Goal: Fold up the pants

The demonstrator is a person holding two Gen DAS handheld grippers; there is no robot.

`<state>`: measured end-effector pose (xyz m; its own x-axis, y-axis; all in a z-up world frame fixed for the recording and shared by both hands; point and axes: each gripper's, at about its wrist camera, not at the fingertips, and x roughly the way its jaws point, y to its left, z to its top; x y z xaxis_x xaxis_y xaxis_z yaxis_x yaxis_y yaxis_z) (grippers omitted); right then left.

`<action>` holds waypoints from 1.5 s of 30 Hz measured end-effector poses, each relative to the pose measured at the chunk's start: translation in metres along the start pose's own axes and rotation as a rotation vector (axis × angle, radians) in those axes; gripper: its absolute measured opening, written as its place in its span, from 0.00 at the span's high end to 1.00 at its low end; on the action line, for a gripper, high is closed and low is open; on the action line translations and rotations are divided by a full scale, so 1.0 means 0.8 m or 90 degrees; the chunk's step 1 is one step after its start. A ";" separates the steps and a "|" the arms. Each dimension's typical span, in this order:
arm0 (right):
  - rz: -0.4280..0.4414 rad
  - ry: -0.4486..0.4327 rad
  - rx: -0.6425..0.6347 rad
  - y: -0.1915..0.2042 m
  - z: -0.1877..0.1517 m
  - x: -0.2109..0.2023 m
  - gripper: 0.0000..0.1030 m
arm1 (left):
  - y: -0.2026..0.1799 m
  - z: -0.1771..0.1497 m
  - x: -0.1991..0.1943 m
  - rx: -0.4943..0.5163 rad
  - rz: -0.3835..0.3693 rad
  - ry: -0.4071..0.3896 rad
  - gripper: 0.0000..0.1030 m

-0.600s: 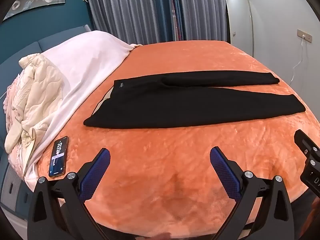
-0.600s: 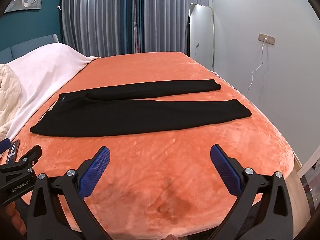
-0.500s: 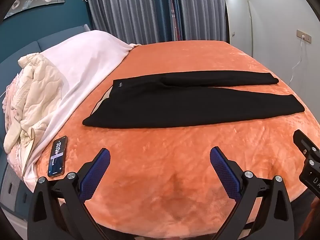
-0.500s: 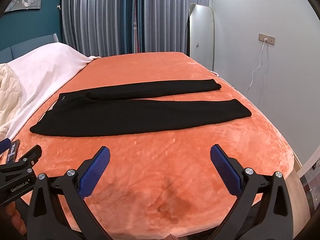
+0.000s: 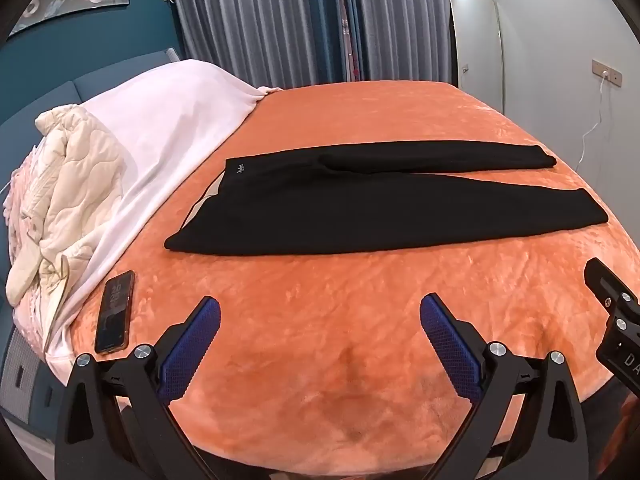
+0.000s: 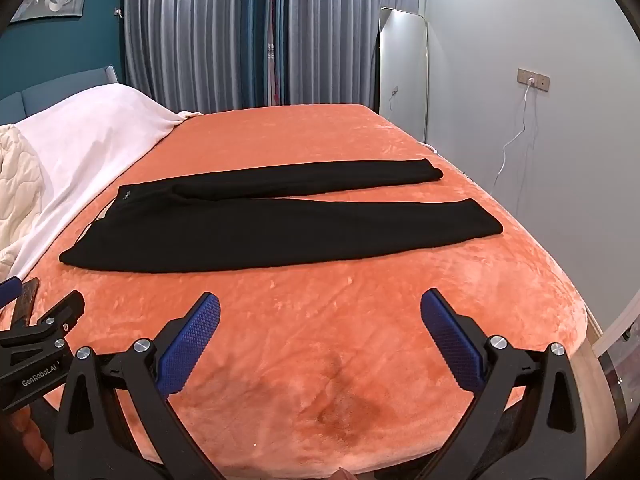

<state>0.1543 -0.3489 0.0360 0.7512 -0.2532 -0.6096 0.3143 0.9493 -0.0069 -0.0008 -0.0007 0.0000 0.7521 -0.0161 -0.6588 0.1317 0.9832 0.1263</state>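
Observation:
Black pants [image 5: 380,204] lie flat on the orange bed cover [image 5: 320,320], waistband to the left, two legs spread apart to the right. They also show in the right wrist view [image 6: 280,228]. My left gripper [image 5: 320,320] is open and empty, above the near edge of the bed, short of the pants. My right gripper [image 6: 320,316] is open and empty, also near the front edge, apart from the pants. Part of the right gripper [image 5: 616,320] shows at the right edge of the left wrist view; part of the left gripper [image 6: 40,344] shows at the left of the right wrist view.
A phone [image 5: 115,312] lies on the cover near the front left corner. A white sheet [image 5: 160,140] and a cream quilt [image 5: 60,200] are heaped at the left. A mirror [image 6: 402,76] leans on the right wall; a cable [image 6: 516,136] hangs from a socket.
Both views have shifted only slightly; the pants and both open grippers stand as before.

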 end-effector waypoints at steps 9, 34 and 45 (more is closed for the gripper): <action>-0.001 0.000 -0.001 0.000 -0.001 0.001 0.04 | 0.001 -0.003 0.001 -0.001 0.001 0.000 0.05; -0.001 0.006 -0.004 0.004 -0.008 0.013 0.04 | 0.003 -0.008 0.004 -0.003 -0.003 0.006 0.05; 0.001 0.015 -0.007 0.002 -0.004 0.023 0.05 | -0.004 -0.017 0.019 0.002 0.000 0.016 0.05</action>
<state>0.1664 -0.3512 0.0221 0.7376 -0.2480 -0.6280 0.3068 0.9517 -0.0155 0.0013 -0.0016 -0.0205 0.7359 -0.0109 -0.6770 0.1330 0.9827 0.1288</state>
